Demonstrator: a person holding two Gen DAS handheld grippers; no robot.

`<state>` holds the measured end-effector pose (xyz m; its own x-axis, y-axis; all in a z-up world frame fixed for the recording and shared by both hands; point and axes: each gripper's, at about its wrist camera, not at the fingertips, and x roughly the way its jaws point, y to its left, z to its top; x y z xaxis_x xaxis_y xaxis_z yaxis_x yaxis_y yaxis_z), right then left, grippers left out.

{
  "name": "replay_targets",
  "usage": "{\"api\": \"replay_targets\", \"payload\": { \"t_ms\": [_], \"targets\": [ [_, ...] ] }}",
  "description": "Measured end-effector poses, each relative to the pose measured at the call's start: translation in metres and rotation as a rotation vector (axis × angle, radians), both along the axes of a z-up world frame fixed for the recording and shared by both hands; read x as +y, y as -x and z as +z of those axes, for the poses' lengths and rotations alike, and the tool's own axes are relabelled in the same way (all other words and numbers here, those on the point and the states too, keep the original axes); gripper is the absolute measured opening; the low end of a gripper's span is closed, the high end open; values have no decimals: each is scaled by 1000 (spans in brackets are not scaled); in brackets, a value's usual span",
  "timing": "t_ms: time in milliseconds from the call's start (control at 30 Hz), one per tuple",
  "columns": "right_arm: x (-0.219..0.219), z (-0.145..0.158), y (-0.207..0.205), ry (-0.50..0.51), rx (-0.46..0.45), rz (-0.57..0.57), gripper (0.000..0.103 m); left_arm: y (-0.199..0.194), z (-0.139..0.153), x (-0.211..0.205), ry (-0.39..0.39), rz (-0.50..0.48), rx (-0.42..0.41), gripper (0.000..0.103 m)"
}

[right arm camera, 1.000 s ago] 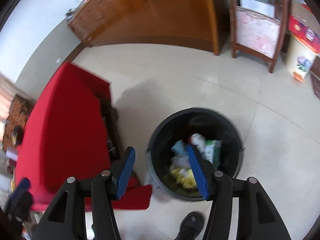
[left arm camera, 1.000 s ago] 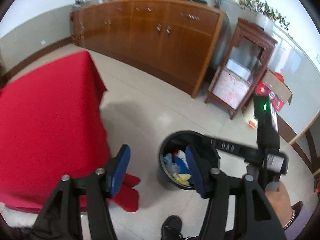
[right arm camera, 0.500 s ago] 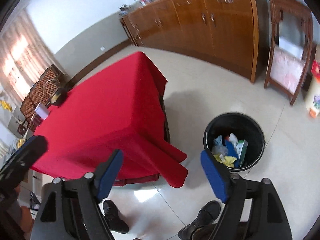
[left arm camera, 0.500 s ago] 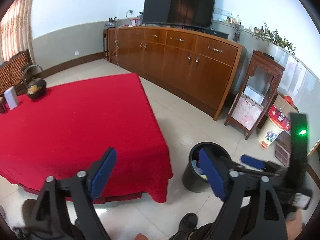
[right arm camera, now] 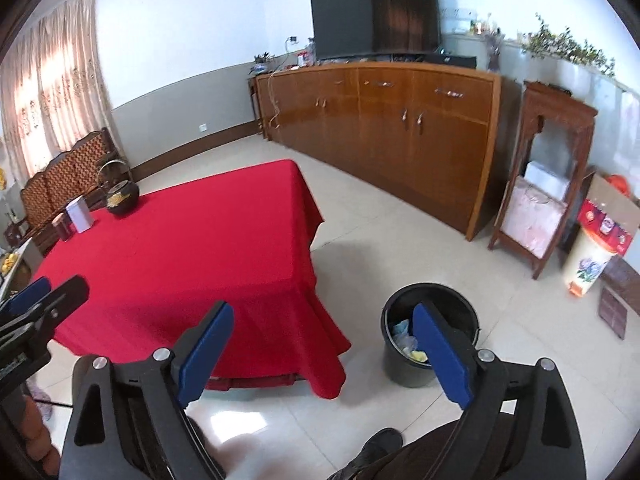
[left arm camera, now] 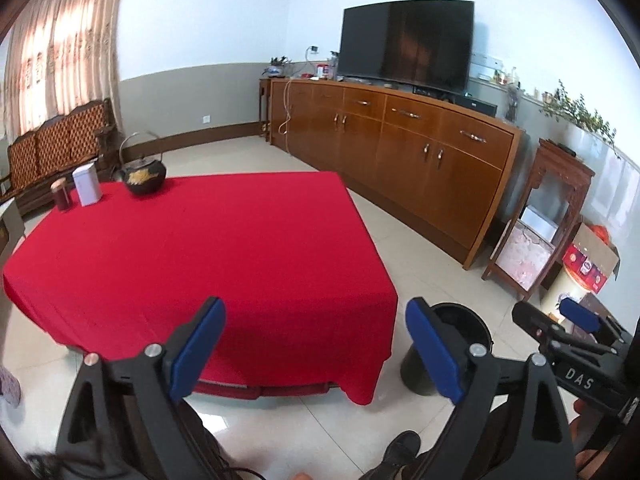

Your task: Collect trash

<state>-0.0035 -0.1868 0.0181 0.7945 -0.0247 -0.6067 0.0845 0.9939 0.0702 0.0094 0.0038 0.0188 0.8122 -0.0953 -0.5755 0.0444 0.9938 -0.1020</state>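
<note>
A black trash bin (right arm camera: pixel 430 298) stands on the tiled floor by the near right corner of the red-clothed table (right arm camera: pixel 200 240). Blue, white and yellow trash (right arm camera: pixel 404 334) lies inside it. My right gripper (right arm camera: pixel 323 316) hangs above the floor between table corner and bin, its jaws opening, with nothing between its blue pads. My left gripper (left arm camera: pixel 314 320) hovers over the table's near edge, its jaws opening too, and holds nothing. In the left wrist view the bin (left arm camera: pixel 476 330) shows behind the right finger and the right gripper (left arm camera: pixel 554 318) is at the right edge.
On the table's far left corner stand a dark kettle (left arm camera: pixel 144 174), a white box (left arm camera: pixel 86 184) and a small dark jar (left arm camera: pixel 61 196). A long wooden sideboard (left arm camera: pixel 400 148) with a TV lines the back wall, with a wooden stand (left arm camera: pixel 548 216) to its right. A person's shoe (right arm camera: pixel 380 444) is below.
Both grippers rose and swung away from the bin toward the table, and both sets of jaws spread wider. The bin slid to the lower right of each view.
</note>
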Motion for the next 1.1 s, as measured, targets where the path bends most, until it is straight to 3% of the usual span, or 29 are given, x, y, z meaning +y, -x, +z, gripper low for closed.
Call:
{"api": "replay_targets", "payload": {
  "t_ms": [133,1100],
  "targets": [
    [5,3,3,-1,-7,-18,93,6,-2,0,26,12,7,92],
    [1,-1,-1,4,-20,-12,93,18,3,-7,3,22,-30,92]
  ]
}}
